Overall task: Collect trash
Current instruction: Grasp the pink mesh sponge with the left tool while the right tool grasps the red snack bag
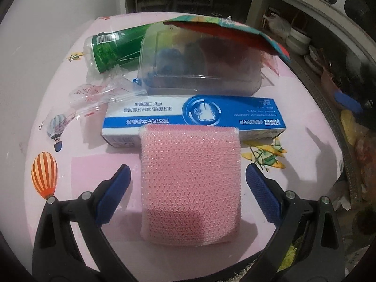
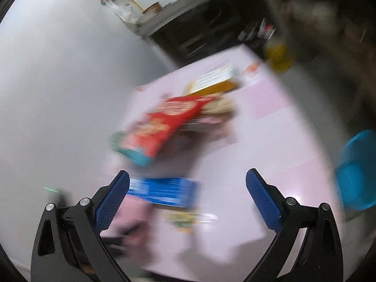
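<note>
In the left wrist view a pink mesh sponge [image 1: 190, 183] in clear wrap lies on the pink table [image 1: 94, 169]. My left gripper [image 1: 188, 171] stands open, one blue pad on each side of the sponge, not touching it. Behind the sponge lie a blue-and-white toothpaste box [image 1: 211, 112], a clear plastic clamshell [image 1: 199, 61], a green bottle [image 1: 112, 49] on its side and a crumpled clear wrapper [image 1: 98, 96]. The right wrist view is motion-blurred. My right gripper [image 2: 188, 176] is open above the table with nothing in it. A blue box [image 2: 164, 191] and a red snack bag [image 2: 164, 124] lie ahead.
A red and teal snack bag [image 1: 230, 30] rests on top of the clamshell. An orange-and-white box [image 2: 216, 80] lies at the table's far side. A blue basket [image 2: 357, 171] stands off the table's right edge. A white wall [image 2: 58, 70] runs along the left. Cluttered shelves [image 1: 300, 37] stand behind.
</note>
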